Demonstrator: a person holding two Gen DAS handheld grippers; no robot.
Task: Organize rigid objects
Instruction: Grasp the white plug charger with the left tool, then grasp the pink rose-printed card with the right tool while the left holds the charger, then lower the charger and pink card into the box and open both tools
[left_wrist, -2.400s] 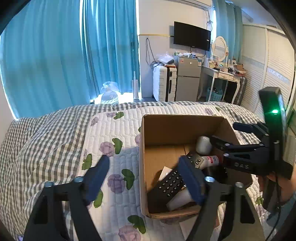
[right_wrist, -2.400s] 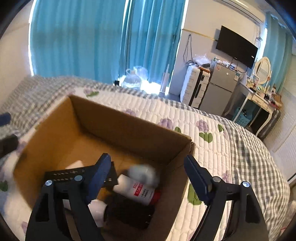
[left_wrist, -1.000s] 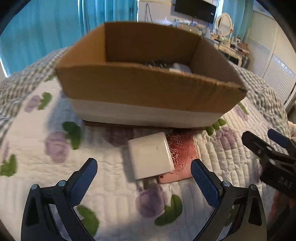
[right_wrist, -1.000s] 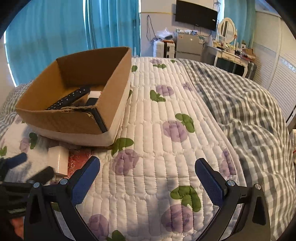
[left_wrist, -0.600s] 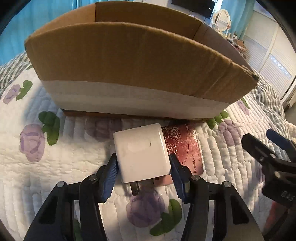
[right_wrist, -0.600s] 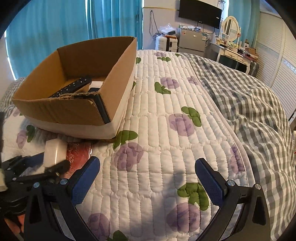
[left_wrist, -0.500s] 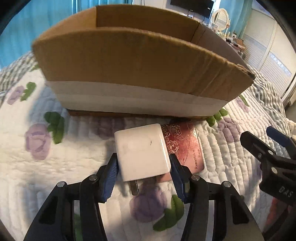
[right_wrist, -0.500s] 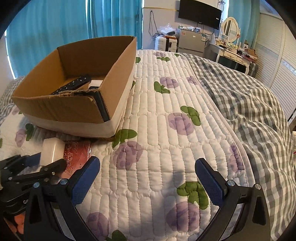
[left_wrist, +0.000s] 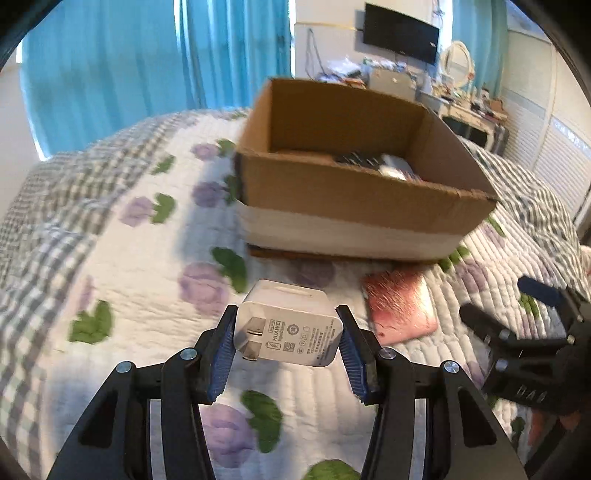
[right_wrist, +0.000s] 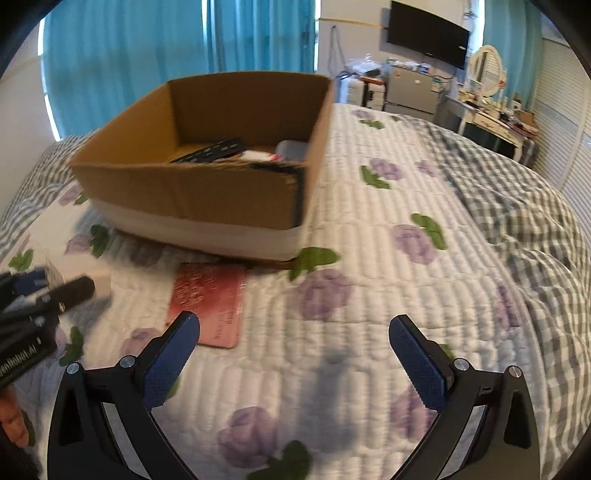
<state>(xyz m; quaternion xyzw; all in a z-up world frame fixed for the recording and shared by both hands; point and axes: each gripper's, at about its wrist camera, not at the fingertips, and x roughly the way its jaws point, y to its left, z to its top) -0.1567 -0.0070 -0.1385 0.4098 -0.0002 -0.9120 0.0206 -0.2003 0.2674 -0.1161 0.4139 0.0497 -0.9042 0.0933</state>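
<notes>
My left gripper (left_wrist: 284, 345) is shut on a white charger plug (left_wrist: 288, 328) and holds it lifted above the quilt, prongs toward the camera. The charger also shows at the left edge of the right wrist view (right_wrist: 79, 275). A red card case (left_wrist: 400, 306) lies flat on the quilt in front of the cardboard box (left_wrist: 351, 206); it also shows in the right wrist view (right_wrist: 207, 302). The box (right_wrist: 192, 195) holds a black remote (right_wrist: 210, 149) and a white bottle (right_wrist: 291, 149). My right gripper (right_wrist: 293, 354) is open and empty, above the quilt right of the card case.
The flowered quilt (right_wrist: 369, 295) covers the bed, with a checked blanket (right_wrist: 535, 229) bunched at the right. Blue curtains (left_wrist: 129, 66), a fridge (right_wrist: 413, 92) and a dressing table (right_wrist: 487, 125) stand beyond the bed.
My left gripper closed on the charger plug and lifted it off the quilt and card case, tipping it back. The right gripper swung left toward the card case, still open.
</notes>
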